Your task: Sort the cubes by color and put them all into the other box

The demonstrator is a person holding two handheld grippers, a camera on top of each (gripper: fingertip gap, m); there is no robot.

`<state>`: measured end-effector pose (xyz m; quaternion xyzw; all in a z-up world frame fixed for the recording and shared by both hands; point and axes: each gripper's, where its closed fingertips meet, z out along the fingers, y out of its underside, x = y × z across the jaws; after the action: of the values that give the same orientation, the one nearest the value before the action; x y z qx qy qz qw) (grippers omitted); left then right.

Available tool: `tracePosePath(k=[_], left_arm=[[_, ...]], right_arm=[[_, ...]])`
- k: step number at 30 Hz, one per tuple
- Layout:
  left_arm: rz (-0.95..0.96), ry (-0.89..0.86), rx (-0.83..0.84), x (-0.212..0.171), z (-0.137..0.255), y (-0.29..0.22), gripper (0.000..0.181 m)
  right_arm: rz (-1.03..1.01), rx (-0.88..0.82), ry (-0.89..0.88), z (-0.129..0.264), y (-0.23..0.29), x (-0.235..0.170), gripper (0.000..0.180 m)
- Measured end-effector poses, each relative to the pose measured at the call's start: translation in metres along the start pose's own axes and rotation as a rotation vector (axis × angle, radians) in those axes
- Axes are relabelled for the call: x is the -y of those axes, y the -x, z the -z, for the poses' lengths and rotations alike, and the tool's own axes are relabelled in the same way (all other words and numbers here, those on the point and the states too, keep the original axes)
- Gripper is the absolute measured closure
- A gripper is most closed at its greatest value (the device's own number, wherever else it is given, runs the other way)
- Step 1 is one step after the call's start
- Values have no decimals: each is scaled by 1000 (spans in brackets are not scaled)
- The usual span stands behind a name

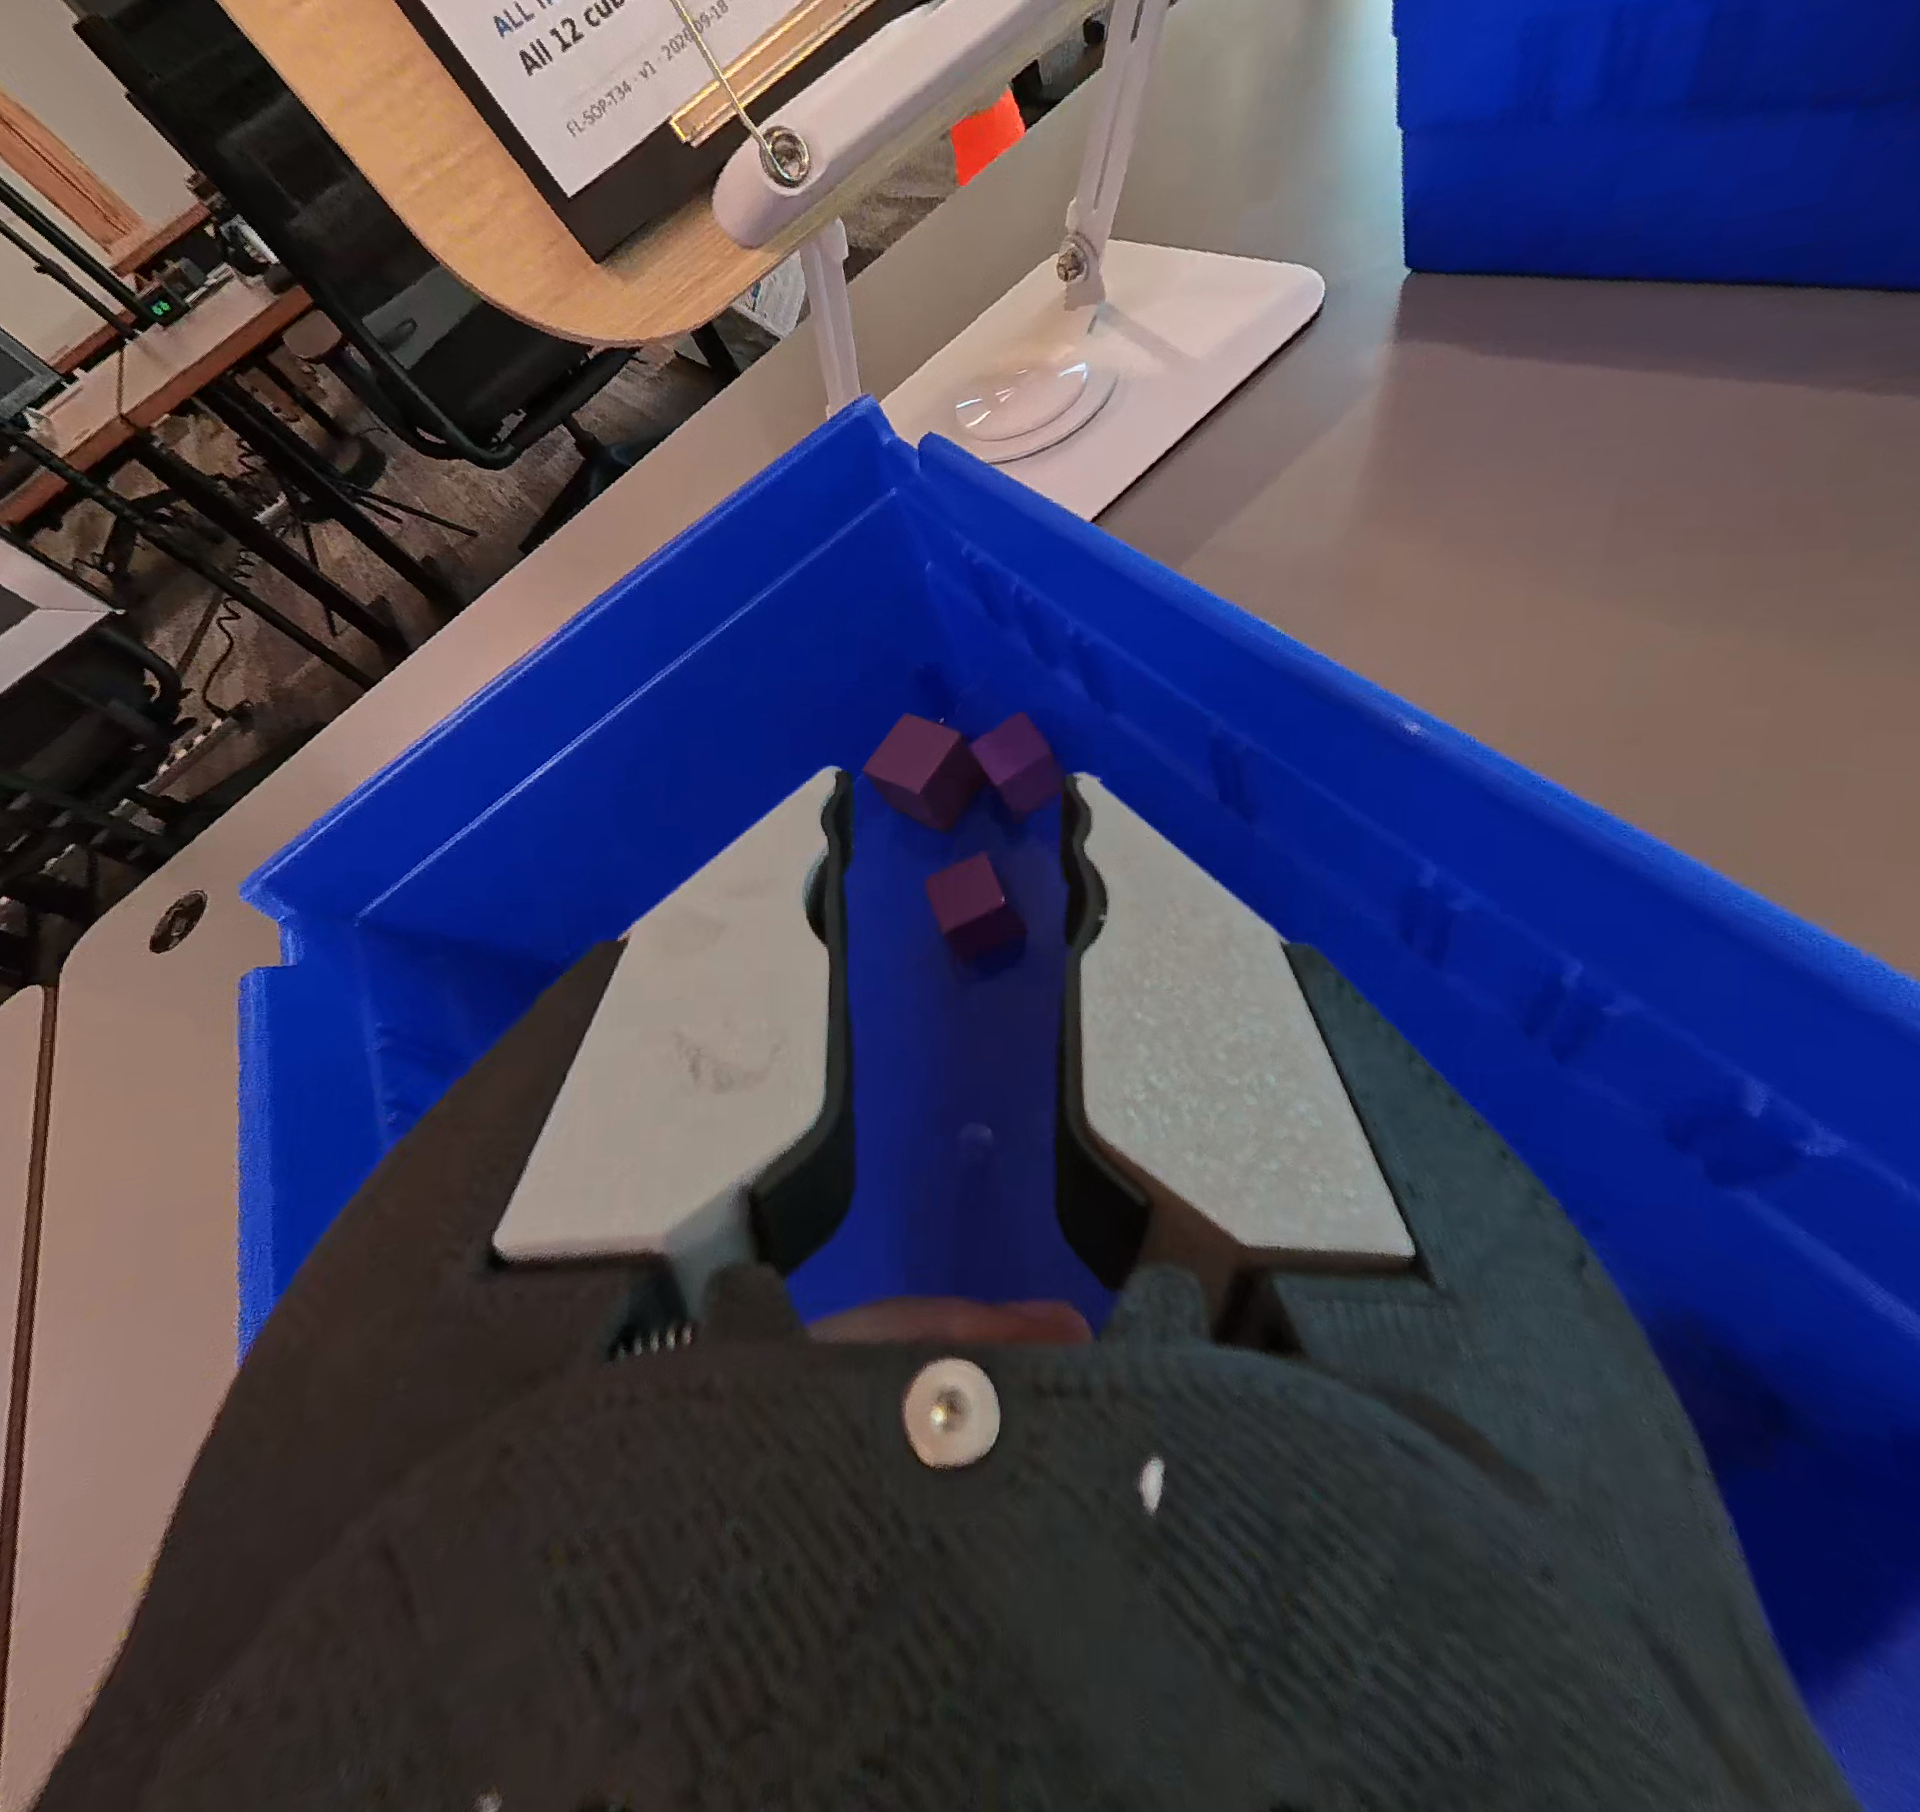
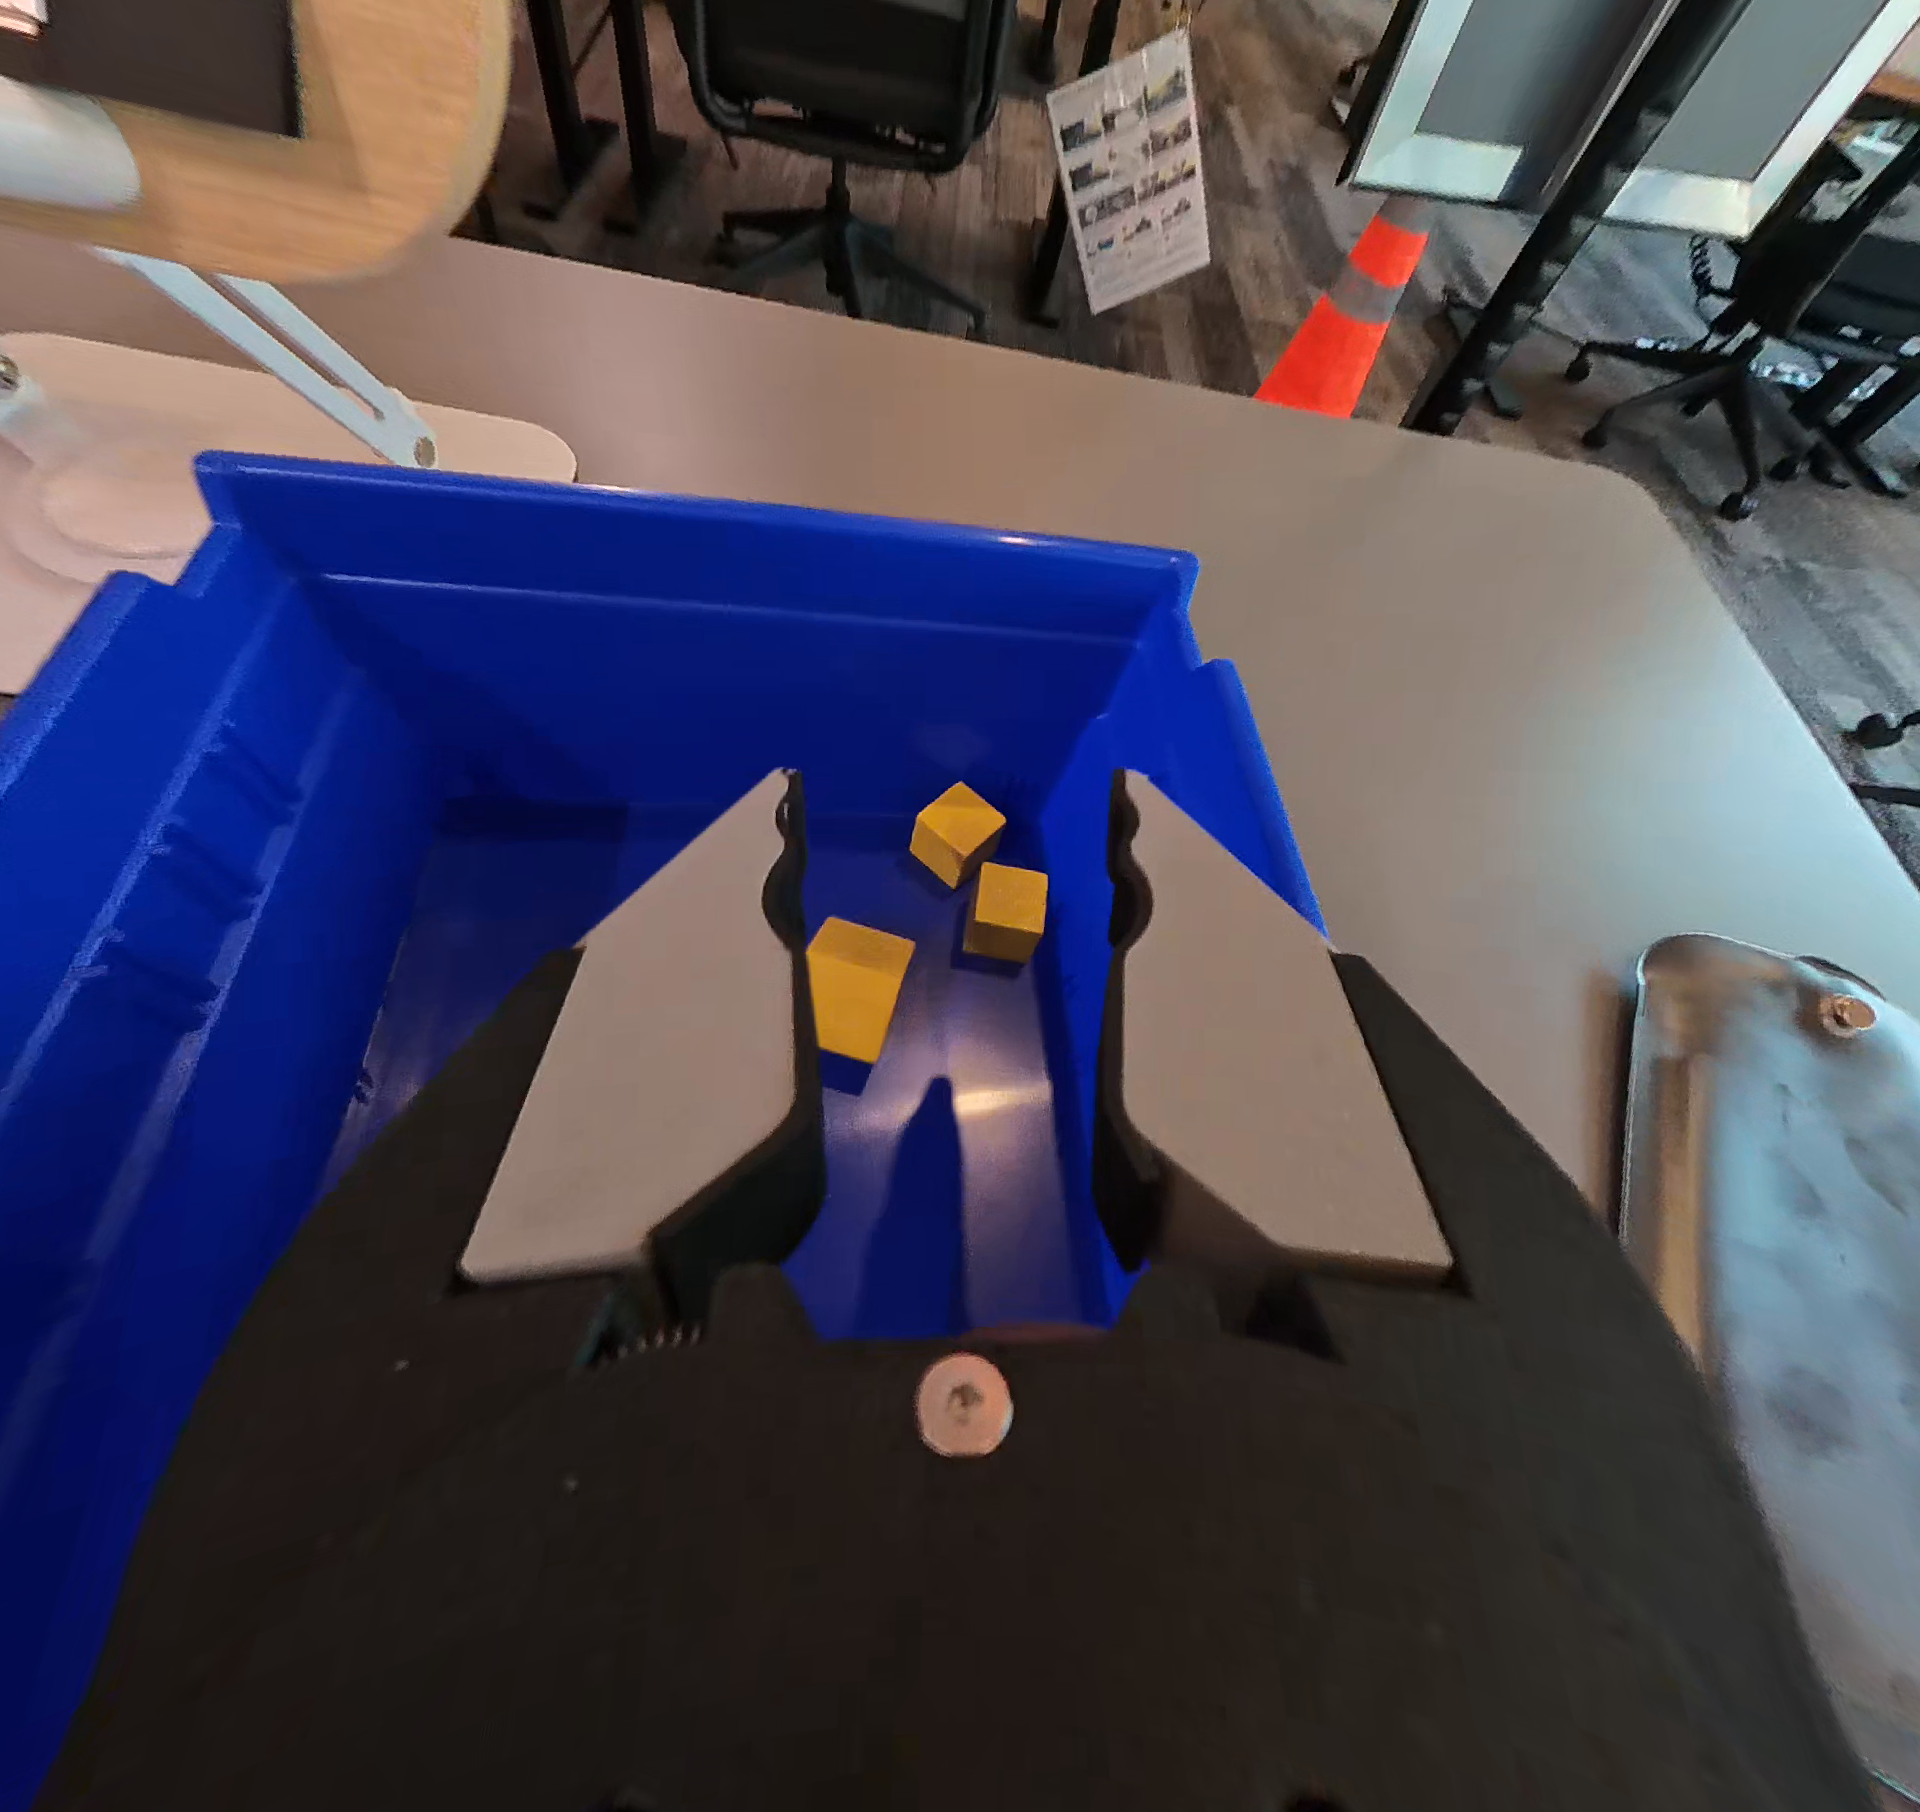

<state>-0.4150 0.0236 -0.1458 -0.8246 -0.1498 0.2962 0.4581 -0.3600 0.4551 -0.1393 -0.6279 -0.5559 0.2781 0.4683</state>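
Note:
In the left wrist view my left gripper (image 1: pixel 956 796) is open and empty above a blue box (image 1: pixel 623 619). Three purple cubes lie in the box's far corner: two touching (image 1: pixel 920 770) (image 1: pixel 1018 760) and one nearer (image 1: pixel 971 905), between my fingers in the picture. In the right wrist view my right gripper (image 2: pixel 951 786) is open and empty over a blue box (image 2: pixel 665 609). Three yellow cubes lie near its far right corner: one at the back (image 2: pixel 956 832), one beside it (image 2: pixel 1005 910), one (image 2: pixel 857 983) close to my left finger.
A white stand (image 1: pixel 1164 328) holding a wooden board with a printed sheet (image 1: pixel 436 162) stands behind the box. Another blue box (image 1: pixel 1662 79) is at the far right in the left wrist view. A shiny metal plate (image 2: pixel 1766 1191) lies right of the box. Chairs and an orange cone (image 2: pixel 1340 328) stand beyond the table.

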Motion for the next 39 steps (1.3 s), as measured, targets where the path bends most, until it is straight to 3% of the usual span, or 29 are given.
tracePosePath(k=[7, 10, 20, 21, 23, 24, 25, 29, 34, 39], left_arm=[[13, 27, 4, -7, -3, 2, 141], [10, 33, 1, -8, -4, 1, 141], [6, 45, -5, -10, -5, 0, 139], [6, 46, -7, -10, -5, 0, 139], [2, 50, -8, -11, -6, -1, 139], [-4, 52, -5, -11, -6, -1, 139], [-7, 52, -4, -11, -6, -2, 139], [-11, 55, -1, -12, -6, -1, 139], [-5, 65, -5, -14, -7, -2, 139], [-13, 73, -4, -15, -8, -3, 139]], right_arm=[[35, 66, -33, 13, 22, 4, 140], [45, 198, 69, 11, 42, -14, 180], [-10, 463, 432, 20, 70, -73, 180], [13, 420, 461, 13, 65, -80, 180], [118, 114, 470, -15, 19, -87, 180], [169, -46, 458, -21, -6, -84, 180], [197, -99, 429, -20, -13, -75, 180], [102, 147, 117, 4, 35, -16, 180], [52, 87, -57, 23, 25, 11, 180], [-30, 150, -325, 63, 36, 57, 166]])
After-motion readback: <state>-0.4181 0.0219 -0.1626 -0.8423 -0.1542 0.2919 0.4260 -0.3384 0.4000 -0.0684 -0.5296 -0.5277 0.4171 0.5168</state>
